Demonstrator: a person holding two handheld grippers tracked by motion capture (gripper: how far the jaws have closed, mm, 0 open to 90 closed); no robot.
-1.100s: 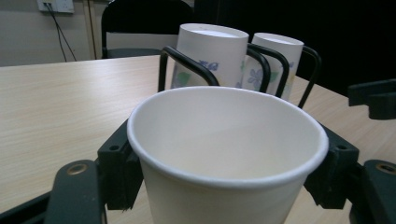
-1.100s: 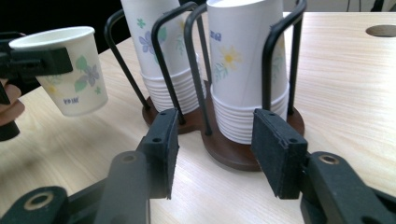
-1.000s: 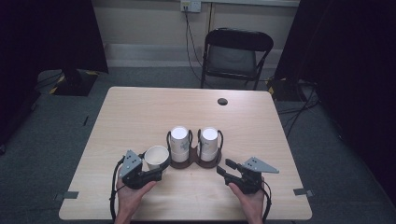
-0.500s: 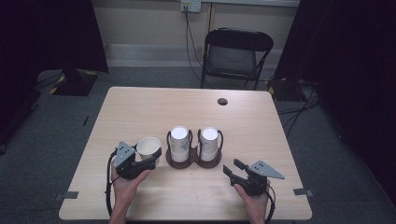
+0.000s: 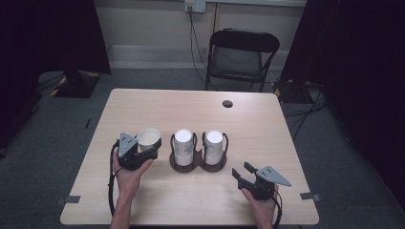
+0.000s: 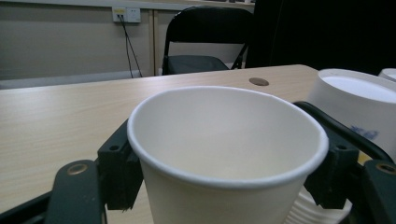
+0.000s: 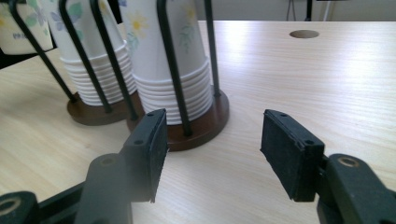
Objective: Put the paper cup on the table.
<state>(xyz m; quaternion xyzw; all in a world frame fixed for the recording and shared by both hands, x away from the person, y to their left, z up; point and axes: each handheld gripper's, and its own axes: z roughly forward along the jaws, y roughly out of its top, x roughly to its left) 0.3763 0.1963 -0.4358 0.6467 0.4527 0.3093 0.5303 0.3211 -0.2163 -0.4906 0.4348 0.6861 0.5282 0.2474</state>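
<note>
The left gripper [image 5: 143,153] sits toward the left side of the table [image 5: 143,102], nearer the front edge than the back, carried by the person's left hand [image 5: 128,172], whose forearm comes in over the front edge. Its jaws are clamped on a single white paper cup [image 5: 148,138], which stands upright with its mouth open to the ceiling. In the left gripper view the black pads [image 6: 120,170] press against the paper cup [image 6: 224,158] just under its rolled rim on either side.

Just to the right of that cup, near the middle of the table, stands a dark brown cup holder [image 5: 198,162] with two round bases joined side by side and thin black wire loops rising from them. Each base carries a stack of upside-down cups: the left stack [image 5: 184,145] and the right stack [image 5: 213,146]. The held cup is close beside the left stack but apart from it. In the right gripper view the stacked cups [image 7: 175,88] show flower prints.

The right gripper [image 5: 247,174] is near the front right corner, in the person's right hand [image 5: 260,198], well apart from the holder. Its jaws have just been opening and stand wide with nothing between them; in its own view the pads [image 7: 292,151] hang over bare tabletop.

Toward the back edge, right of centre, is a small round hole [image 5: 228,103] in the tabletop.
</note>
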